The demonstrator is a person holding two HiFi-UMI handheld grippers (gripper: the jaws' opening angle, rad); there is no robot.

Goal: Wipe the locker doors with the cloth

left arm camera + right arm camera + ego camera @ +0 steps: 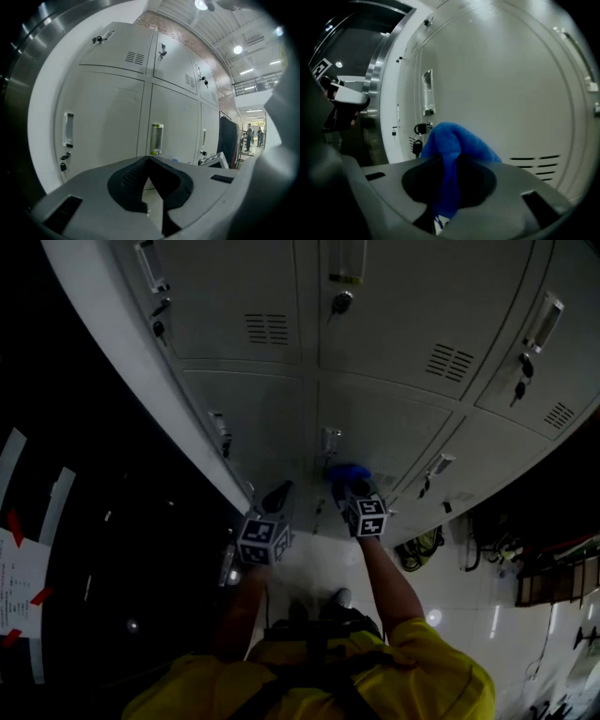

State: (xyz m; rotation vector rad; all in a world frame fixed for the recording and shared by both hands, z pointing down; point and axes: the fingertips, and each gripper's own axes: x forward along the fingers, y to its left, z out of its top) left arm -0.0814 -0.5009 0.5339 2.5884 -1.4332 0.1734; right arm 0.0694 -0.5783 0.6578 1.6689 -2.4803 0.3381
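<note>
"Which gripper is carrying the cloth?"

"The right gripper (448, 161) is pinching the blue cloth (451, 140), and the bunched end is sticking out past the jaw tips."

"Which way is the locker door (501, 89) lying from it?"

"Straight ahead and very near, though no view is showing whether they are touching."

"What is the left gripper (150, 164) doing?"

"It is hanging just beside the right one, its jaws pressing together on nothing. The right one is looking nearer the door, so the wipe is probably falling to it."
</note>
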